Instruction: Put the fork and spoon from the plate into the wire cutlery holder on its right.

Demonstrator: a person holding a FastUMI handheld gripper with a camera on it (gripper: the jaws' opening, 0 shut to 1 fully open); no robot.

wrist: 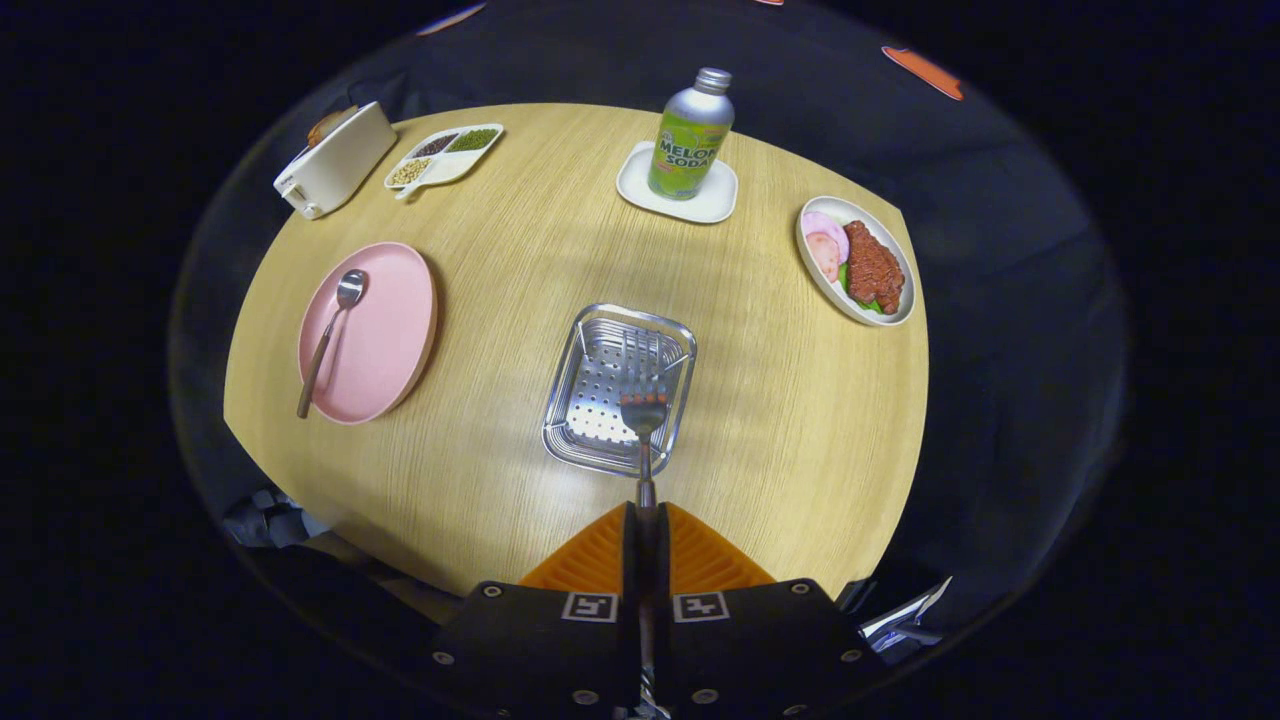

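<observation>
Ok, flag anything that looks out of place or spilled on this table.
Nothing stands out. The gripper is shut on the fork, held over the metal holder; the spoon lies on the pink plate.

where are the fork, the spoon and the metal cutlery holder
fork (644, 412): gripper view, on its head, over the holder
spoon (349, 289): gripper view, on its bowl, on the pink plate
cutlery holder (598, 392): gripper view, on its perforated floor

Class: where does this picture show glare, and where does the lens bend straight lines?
Gripper view: glare whitens the pale wooden table and glints off the perforated steel tray; fisheye curves the table's edges; orange tongs, shut on the steel fork, stay sharp.
</observation>
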